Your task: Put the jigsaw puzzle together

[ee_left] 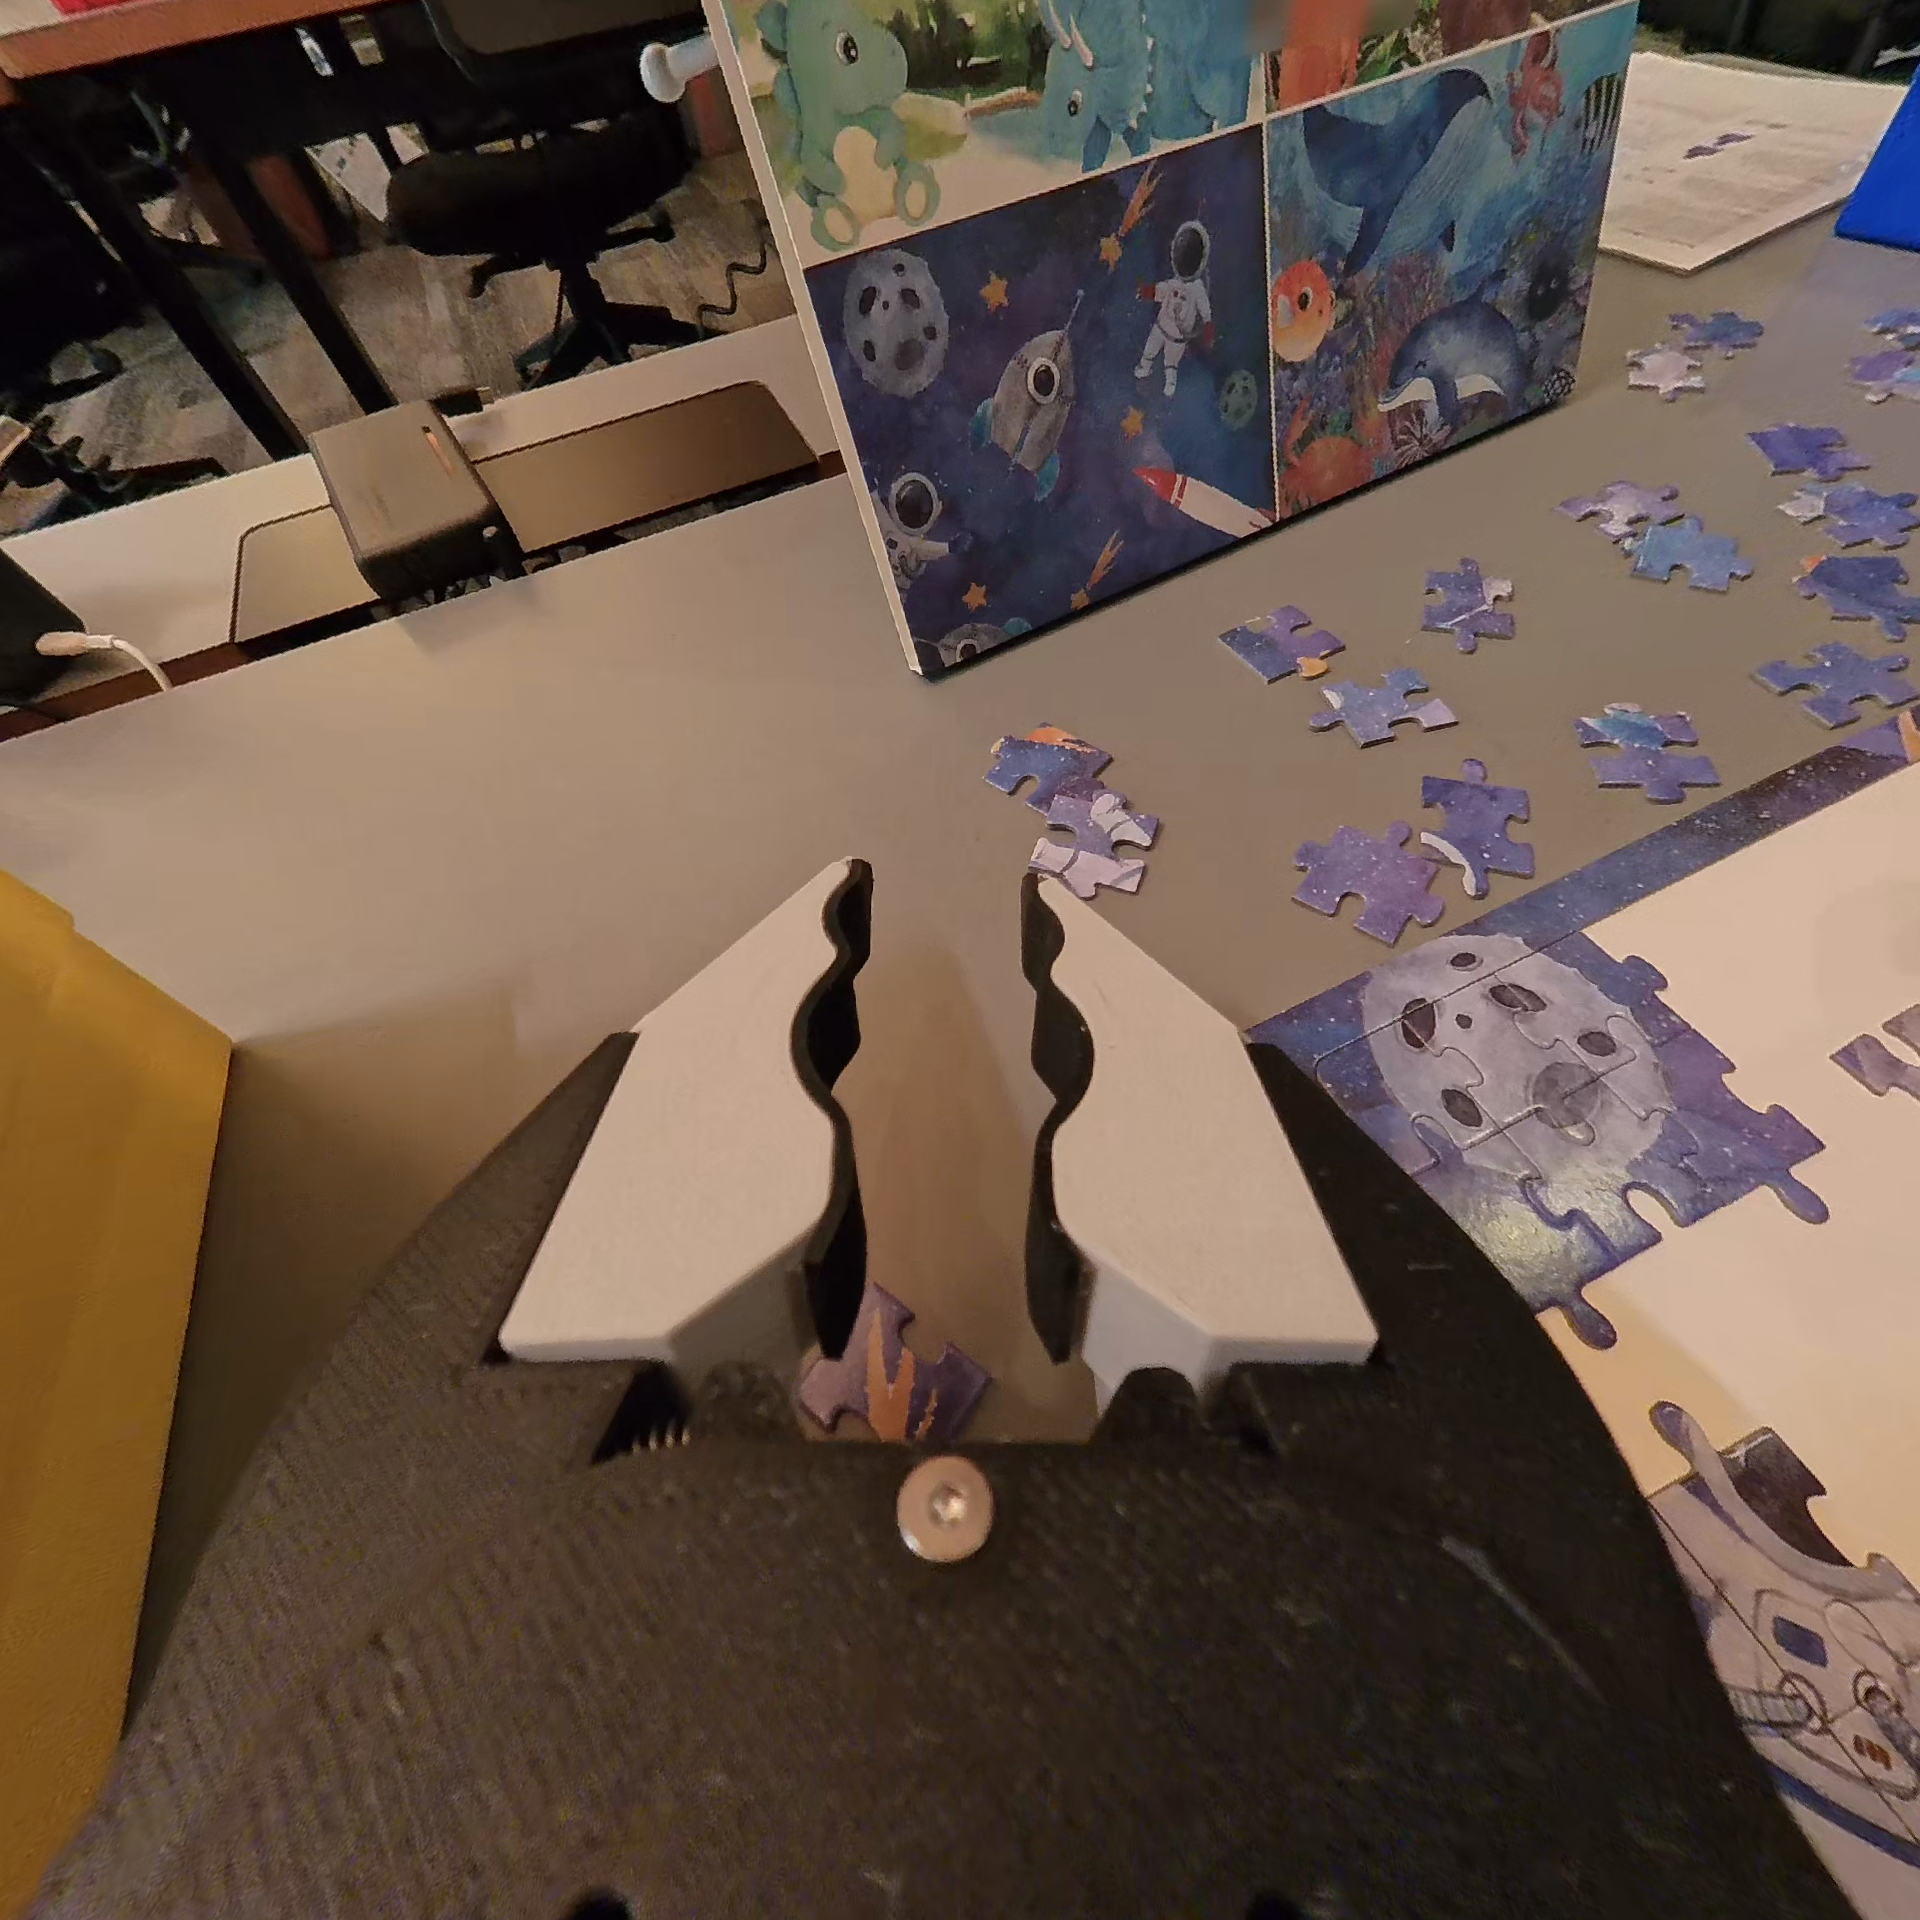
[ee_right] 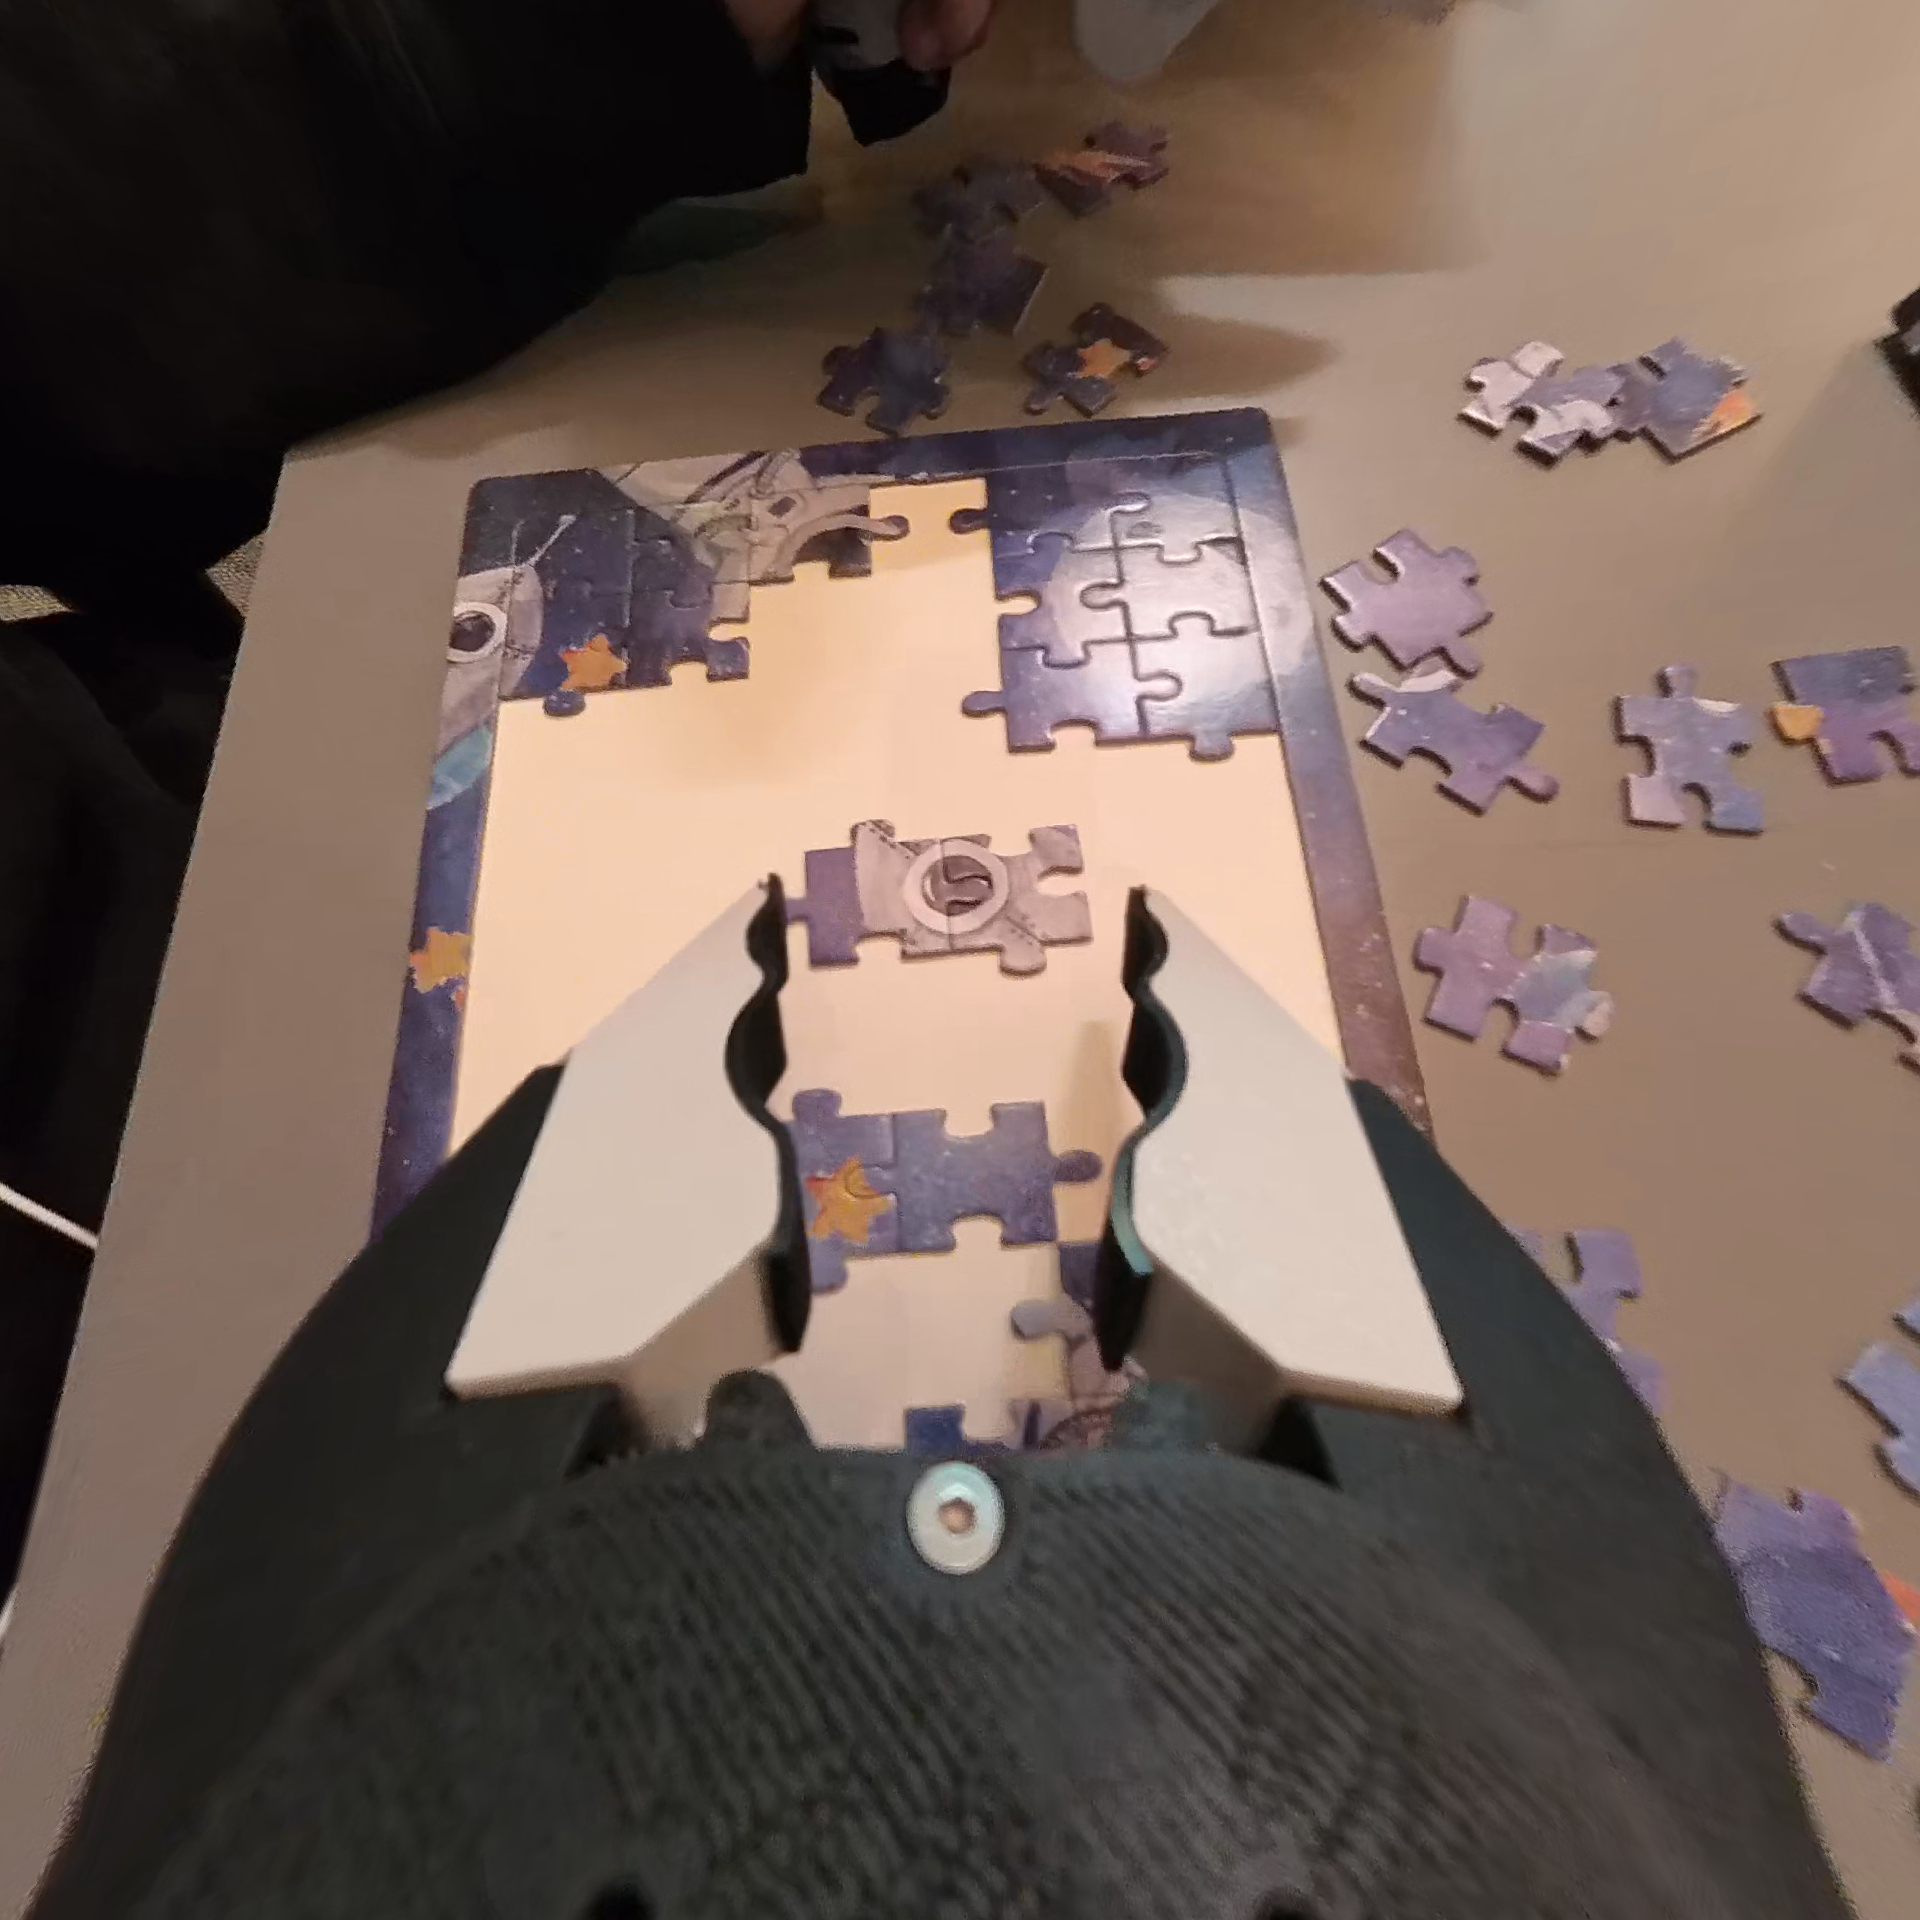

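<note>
Right hand-held gripper (ee_right: 951, 904) hangs wide open, empty, above puzzle tray (ee_right: 1340, 831).

glossy cardboard puzzle pieces (ee_right: 1132, 613), matt table (ee_left: 623, 748)

Office chair (ee_left: 540, 197) beyond the grey table (ee_left: 623, 727).

each gripper, left gripper (ee_left: 945, 883) and right gripper (ee_right: 951, 904), has two pale grey wedge-shaped fingers lined with wavy black pads. they sit in a broad black body with a ribbed printed texture, with a silver screw (ee_left: 943, 1508) and washer at the centre. a black sleeve (ee_right: 312, 156) shows at upper left of the right wrist view.
</note>
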Available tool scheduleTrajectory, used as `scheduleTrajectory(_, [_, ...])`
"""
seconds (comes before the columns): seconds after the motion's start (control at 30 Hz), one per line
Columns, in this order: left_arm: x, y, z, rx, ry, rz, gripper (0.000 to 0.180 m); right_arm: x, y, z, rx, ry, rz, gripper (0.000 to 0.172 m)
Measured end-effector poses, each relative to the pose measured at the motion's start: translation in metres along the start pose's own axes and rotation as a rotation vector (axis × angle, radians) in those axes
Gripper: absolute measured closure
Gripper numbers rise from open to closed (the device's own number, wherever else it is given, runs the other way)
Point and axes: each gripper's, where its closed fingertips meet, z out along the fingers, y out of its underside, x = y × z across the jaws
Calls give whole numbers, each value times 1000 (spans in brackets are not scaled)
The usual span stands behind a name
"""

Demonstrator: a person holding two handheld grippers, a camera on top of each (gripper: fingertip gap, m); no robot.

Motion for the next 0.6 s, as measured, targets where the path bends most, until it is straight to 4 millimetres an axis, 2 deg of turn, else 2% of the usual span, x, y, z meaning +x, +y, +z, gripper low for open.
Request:
scheduleTrajectory(0.23, [0,1,0,-4,-2,2,153,-7,5,8,-58,6,-36,101])
scheduleTrajectory(0.6, [0,0,0,-3,-1,3,153,-1,11,10,-83,39,-50,101])
